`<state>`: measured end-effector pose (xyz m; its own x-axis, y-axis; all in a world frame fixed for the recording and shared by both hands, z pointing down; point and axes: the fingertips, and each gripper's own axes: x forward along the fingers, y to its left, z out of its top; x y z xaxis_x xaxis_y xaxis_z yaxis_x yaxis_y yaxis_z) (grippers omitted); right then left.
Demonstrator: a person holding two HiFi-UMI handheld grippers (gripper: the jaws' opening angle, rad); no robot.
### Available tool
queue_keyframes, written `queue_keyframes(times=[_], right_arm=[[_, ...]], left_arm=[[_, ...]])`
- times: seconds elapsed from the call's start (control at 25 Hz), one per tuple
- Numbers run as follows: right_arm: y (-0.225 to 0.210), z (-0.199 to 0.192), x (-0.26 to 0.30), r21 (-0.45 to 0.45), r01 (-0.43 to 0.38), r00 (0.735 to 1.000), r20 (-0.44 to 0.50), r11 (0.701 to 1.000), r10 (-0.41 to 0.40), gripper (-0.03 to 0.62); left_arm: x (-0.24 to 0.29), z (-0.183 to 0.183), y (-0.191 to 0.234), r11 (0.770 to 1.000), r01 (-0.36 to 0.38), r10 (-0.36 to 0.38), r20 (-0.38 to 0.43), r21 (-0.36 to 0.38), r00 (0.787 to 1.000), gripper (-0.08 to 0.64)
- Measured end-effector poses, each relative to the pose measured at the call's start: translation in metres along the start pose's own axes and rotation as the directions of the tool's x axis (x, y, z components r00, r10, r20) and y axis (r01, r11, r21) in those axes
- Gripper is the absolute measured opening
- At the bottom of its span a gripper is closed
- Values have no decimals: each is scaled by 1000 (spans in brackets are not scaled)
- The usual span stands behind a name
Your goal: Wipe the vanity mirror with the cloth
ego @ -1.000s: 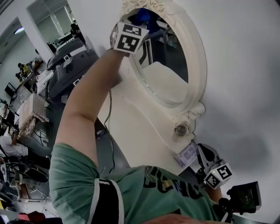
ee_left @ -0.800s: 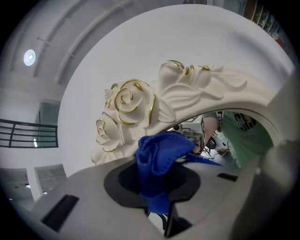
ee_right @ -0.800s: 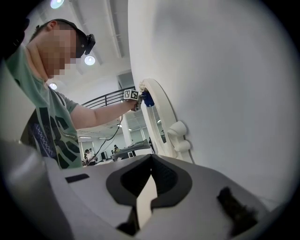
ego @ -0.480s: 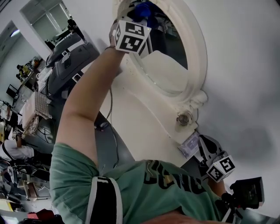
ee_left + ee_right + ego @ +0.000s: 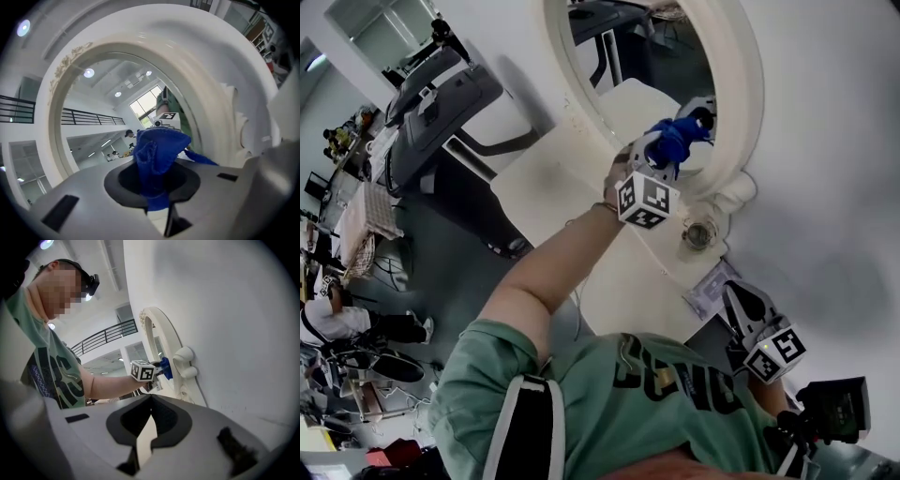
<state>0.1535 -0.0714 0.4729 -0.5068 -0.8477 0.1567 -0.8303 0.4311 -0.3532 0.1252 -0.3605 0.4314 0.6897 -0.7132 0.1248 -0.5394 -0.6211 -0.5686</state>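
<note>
With the wipe judged to be mid-stroke, the left tongs (image 5: 666,155) are clamped on the blue cloth (image 5: 677,137), which bunches up and sticks out past the tips. The left gripper view shows the same: the cloth (image 5: 157,154) is pinched between the jaws, a loose wad in front, and the tongs' own reflection sits right behind it in the glass. The cloth is at the lower right part of the mirror (image 5: 623,66), just inside the white frame (image 5: 745,103). It looks to be on the glass or just off it, and contact cannot be confirmed. Most of the glass lies up and left of the cloth, so the job is probably only partly done. The next move calls for keeping the wad pressed flat on the glass and sweeping across the uncovered area along the inner rim, without snagging the frame's carved edge or losing the pinch. The left forearm (image 5: 553,267) is stretched out from the shoulder toward the mirror, elbow nearly straight, wrist at the marker cube (image 5: 645,202). The right tongs (image 5: 739,309) hang low and well apart from the mirror, near the wall (image 5: 834,187) and beyond the edge of the white tabletop (image 5: 609,281). Their jaws are together with nothing between them, idle, and they point toward the mirror from the side in the right gripper view.
</note>
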Motion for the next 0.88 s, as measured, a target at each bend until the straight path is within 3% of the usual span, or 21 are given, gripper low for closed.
queue_keyframes(times=[0.24,0.36,0.56,0.68,0.76,0.88], right_arm=[[-1,-5,0,7,11,1000,-22,1000,-11,12],[-2,-6,-1,7,13,1000,-26,1000,-13,12],[-4,-1,2,-8,8,1000,-18,1000,-8,12],[1,2,2,-23,-1,1000,-9,1000,0,12],[8,8,-3,-30,2,1000,6,1000,-2,12],[17,22,-10,-52,14,999,36,999,-13,12]], left_arm=[[0,-33,-64,989,146,-147,-36,-19,988,81],[0,-40,-70,982,170,-173,-31,-81,984,75],[6,-43,-73,974,209,-213,-42,-86,976,75],[3,-47,-78,958,258,-267,-59,-126,962,78],[-5,-45,-67,946,273,-287,-61,-173,956,81],[-13,-25,-5,952,203,-217,-37,-230,976,81]])
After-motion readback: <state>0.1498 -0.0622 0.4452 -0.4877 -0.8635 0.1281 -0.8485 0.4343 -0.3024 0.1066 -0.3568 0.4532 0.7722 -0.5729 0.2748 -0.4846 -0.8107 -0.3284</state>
